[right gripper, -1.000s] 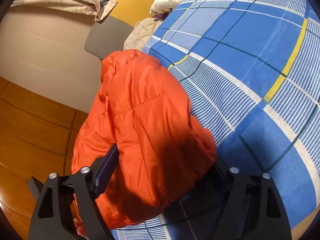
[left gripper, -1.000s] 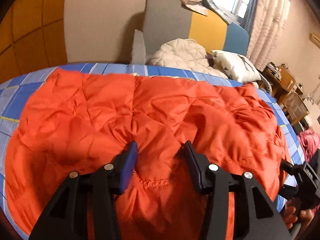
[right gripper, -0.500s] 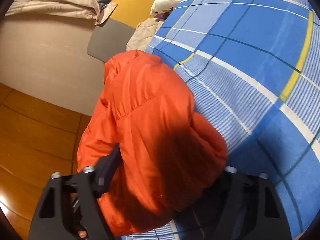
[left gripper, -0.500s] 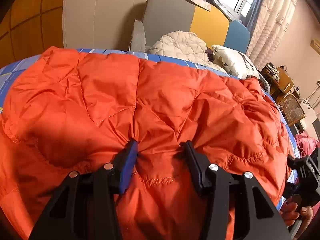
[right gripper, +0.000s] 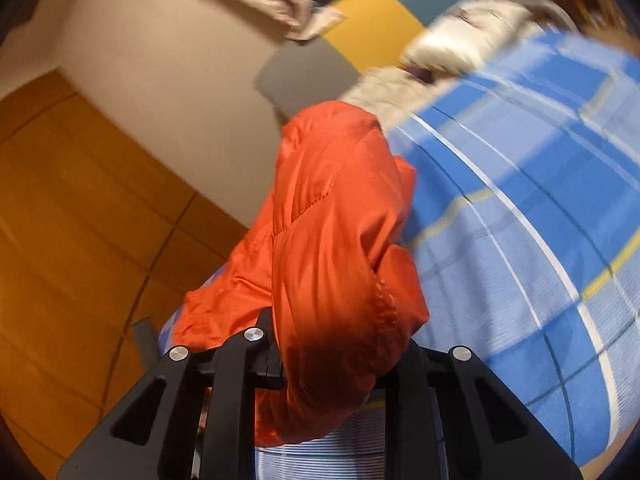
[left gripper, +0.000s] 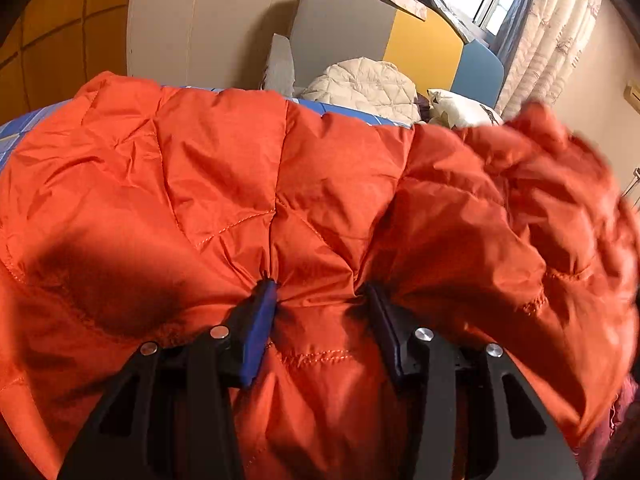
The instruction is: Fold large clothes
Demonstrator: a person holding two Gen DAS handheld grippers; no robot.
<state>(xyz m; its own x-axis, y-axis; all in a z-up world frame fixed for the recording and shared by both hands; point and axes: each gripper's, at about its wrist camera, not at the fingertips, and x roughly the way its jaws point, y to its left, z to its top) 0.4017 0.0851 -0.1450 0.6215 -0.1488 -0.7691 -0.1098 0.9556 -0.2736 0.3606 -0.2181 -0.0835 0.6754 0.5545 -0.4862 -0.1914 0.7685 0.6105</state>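
Lifted higher off the blue checked bedspread (right gripper: 520,208) than a second ago, the orange puffer jacket (left gripper: 320,184) is bunched between both tools, pinched at its hem by the left gripper (left gripper: 320,292) and the right gripper (right gripper: 340,344), so a fold-over is judged underway.

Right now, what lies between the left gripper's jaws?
A bunched fold of the orange puffer jacket, pinched between the jaws of the left gripper; the left wrist view shows it.
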